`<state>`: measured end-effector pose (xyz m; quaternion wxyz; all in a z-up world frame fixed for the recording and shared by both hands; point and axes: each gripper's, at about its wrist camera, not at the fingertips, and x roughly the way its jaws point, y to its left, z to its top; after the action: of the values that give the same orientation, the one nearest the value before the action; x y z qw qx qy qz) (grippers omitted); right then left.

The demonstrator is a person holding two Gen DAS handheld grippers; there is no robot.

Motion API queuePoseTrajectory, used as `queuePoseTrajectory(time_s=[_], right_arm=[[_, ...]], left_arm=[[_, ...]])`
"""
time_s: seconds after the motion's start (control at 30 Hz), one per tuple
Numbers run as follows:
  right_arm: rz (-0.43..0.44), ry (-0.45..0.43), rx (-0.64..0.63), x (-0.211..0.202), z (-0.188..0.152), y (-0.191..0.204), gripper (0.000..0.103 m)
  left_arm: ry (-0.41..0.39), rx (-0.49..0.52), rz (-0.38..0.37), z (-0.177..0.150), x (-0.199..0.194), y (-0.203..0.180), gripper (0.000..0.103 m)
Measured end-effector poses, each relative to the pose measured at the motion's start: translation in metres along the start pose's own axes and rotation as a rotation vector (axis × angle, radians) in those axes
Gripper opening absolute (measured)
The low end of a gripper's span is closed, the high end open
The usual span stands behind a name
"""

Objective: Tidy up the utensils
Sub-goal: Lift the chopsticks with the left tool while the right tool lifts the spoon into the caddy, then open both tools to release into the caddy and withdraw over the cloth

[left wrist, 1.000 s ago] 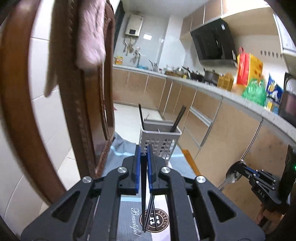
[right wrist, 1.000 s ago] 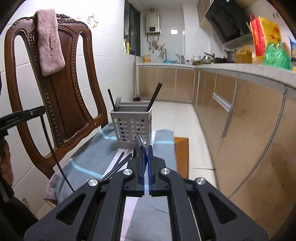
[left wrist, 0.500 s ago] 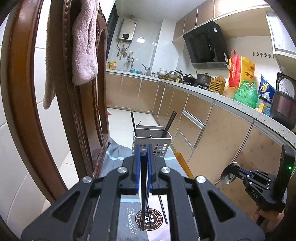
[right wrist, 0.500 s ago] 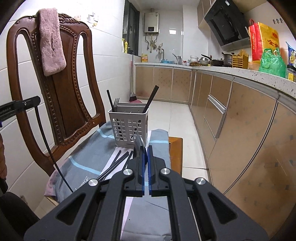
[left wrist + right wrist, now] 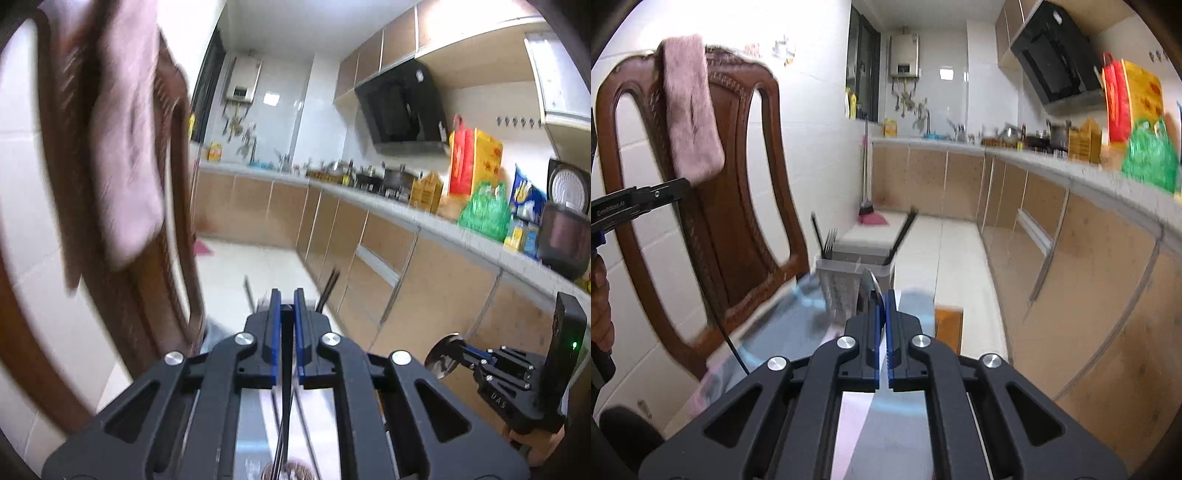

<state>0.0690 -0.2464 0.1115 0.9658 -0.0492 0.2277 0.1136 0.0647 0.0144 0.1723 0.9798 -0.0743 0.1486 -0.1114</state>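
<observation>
The grey utensil caddy [image 5: 849, 280] sits on the chair's cloth [image 5: 783, 325]. Both tools seem mid-carry: the left gripper [image 5: 285, 325] pinches 1 dark chopstick [image 5: 282, 424], the right gripper [image 5: 884, 321] a spoon [image 5: 871, 288]. Next, I'd guess, each lowers into its slot

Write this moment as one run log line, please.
left gripper: shut on chopstick | right gripper: shut on spoon | utensil caddy: on chair, holds fork
</observation>
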Motion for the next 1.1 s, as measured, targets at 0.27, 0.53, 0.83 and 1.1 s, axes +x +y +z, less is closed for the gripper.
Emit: queuePoseTrajectory(time_s=[0.27,0.53,0.83,1.1], right_arm=[[-0.071,-0.119,-0.007,0.044,0.101,-0.011,0.003],[-0.164,-0.127,0.013,0.123,0.120,-0.020,0.003],[-0.200,-0.053,0.072,0.216,0.079,-0.026,0.003],[-0.162,-0.032,0.102,0.249,0.032,-0.014,0.004]], left_arm=[[-0.105,0.019,0.031,0.095,0.067,-0.020,0.007],[-0.106,-0.009,0.077,0.104,0.156,-0.012,0.007],[-0.088,-0.081,0.133,0.045,0.239,0.021,0.007],[-0.074,-0.093,0.146,-0.020,0.264,0.031,0.008]])
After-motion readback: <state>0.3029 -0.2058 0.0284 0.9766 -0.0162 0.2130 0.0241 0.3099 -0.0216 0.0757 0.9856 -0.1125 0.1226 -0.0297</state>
